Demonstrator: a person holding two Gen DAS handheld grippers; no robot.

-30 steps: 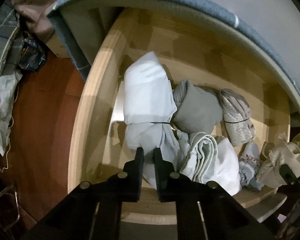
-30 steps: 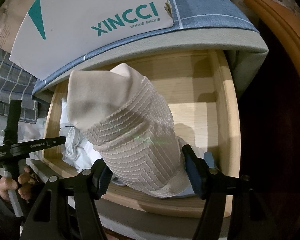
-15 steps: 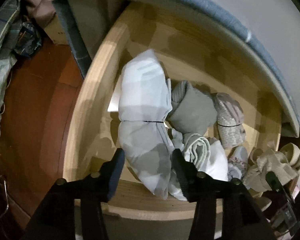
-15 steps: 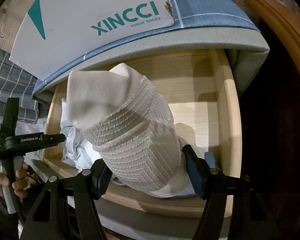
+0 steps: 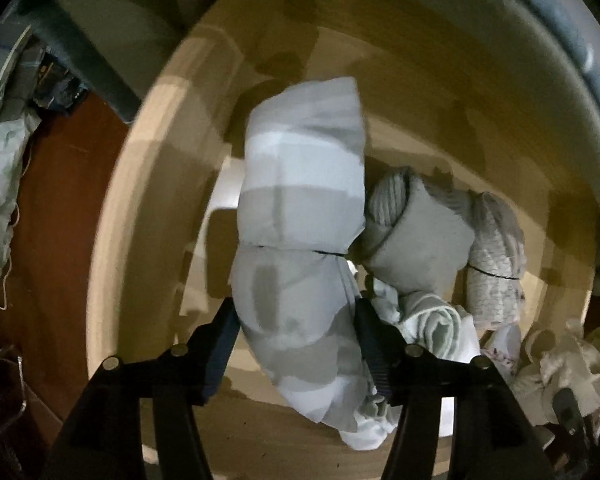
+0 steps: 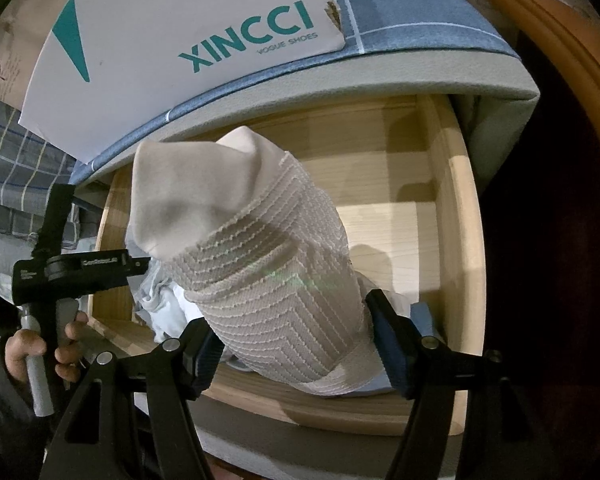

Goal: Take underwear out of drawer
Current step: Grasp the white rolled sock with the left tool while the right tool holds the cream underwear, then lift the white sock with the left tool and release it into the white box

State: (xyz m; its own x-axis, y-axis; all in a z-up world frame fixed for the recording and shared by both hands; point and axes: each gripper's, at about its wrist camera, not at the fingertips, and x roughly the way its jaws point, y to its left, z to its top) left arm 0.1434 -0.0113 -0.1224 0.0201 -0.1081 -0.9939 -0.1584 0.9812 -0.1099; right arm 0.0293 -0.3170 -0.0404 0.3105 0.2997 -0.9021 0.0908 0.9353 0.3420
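The right tool point(image 6: 288, 344) grips a beige roll point(image 6: 256, 248) clear of the drawer point(image 6: 456, 240); the left tool point(image 5: 294, 324), jaws just opened wide, straddles a white bundle point(image 5: 300, 216) ungripped; several rolls remain inside

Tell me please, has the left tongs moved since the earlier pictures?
Yes. The left tongs has dropped toward the drawer, its jaws just opening to straddle the pale blue bundle, which now looms larger.
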